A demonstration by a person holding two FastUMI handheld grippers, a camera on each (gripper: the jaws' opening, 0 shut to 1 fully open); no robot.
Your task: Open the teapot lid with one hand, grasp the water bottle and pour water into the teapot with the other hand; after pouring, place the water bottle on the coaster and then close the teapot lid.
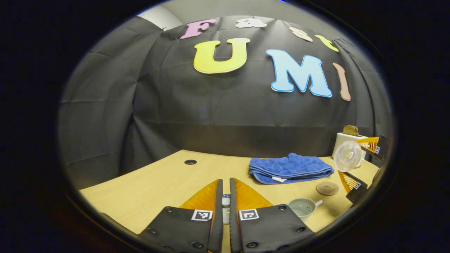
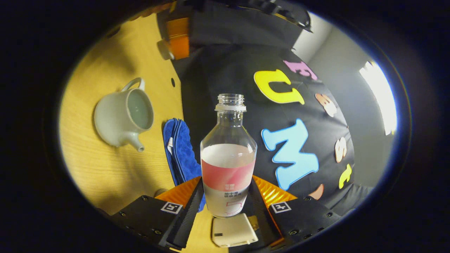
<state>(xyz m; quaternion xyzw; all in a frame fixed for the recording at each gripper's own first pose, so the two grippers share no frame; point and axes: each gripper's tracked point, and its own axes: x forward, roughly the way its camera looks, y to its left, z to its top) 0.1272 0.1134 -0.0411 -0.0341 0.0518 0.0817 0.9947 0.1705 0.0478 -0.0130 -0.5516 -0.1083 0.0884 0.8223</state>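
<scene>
Your left gripper (image 1: 226,188) has its fingers drawn nearly together, pinching the small teapot lid (image 1: 226,201) by its knob, lifted above the wooden table (image 1: 158,182). In the left gripper view, the open teapot (image 1: 303,207) stands on the table at about four o'clock from those fingers, near them. Past it, at roughly three o'clock, lies the round coaster (image 1: 327,188), and the folded blue towel (image 1: 290,168) sits at two o'clock. At the right edge your other gripper carries the bottle, its base turned toward this camera.

Your right gripper (image 2: 226,196) is clamped on the water bottle (image 2: 228,154), both fingers pressing its lower body. The bottle is uncapped, partly filled, and points to twelve o'clock in the right gripper view. There the teapot (image 2: 123,117) lies at ten o'clock from the fingers, well apart from the bottle's mouth, with the towel (image 2: 181,151) between them.
</scene>
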